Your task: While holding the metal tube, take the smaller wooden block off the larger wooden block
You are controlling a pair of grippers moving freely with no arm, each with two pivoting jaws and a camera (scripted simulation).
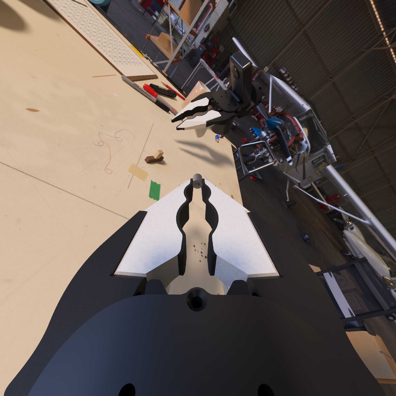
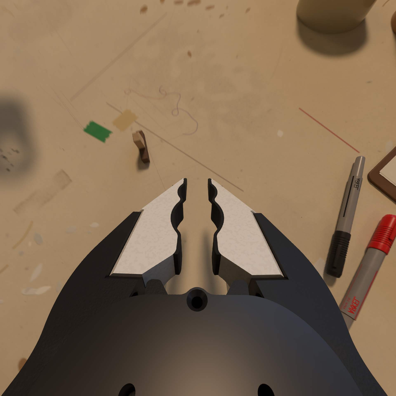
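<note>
- Each hand-held gripper, left (image 1: pixel 197 182) and right (image 2: pixel 197 182), has a rounded matte-black body.
- Fingers (image 2: pixel 154 231) are white speckled wedges with wavy black inner pads.
- A round recessed screw hole (image 2: pixel 196 301) sits centrally.

Smaller wooden block (image 1: pixel 159 154) is seen resting on larger wooden block (image 1: pixel 153 159), both on table (image 1: pixel 53 128). Two tape strips (image 1: pixel 154 190) are set side by side just left of the blocks in L wrist view. Metal tube (image 1: pixel 197 181) is pinched at tips of left gripper (image 1: pixel 197 184), above table, nearer than blocks. Right gripper (image 2: pixel 197 182) is held above table w/ gap between its tips, blocks ahead-left; two markers (image 2: pixel 347 216) lie to its right, cup (image 2: pixel 330 15) far ahead-right.
</note>
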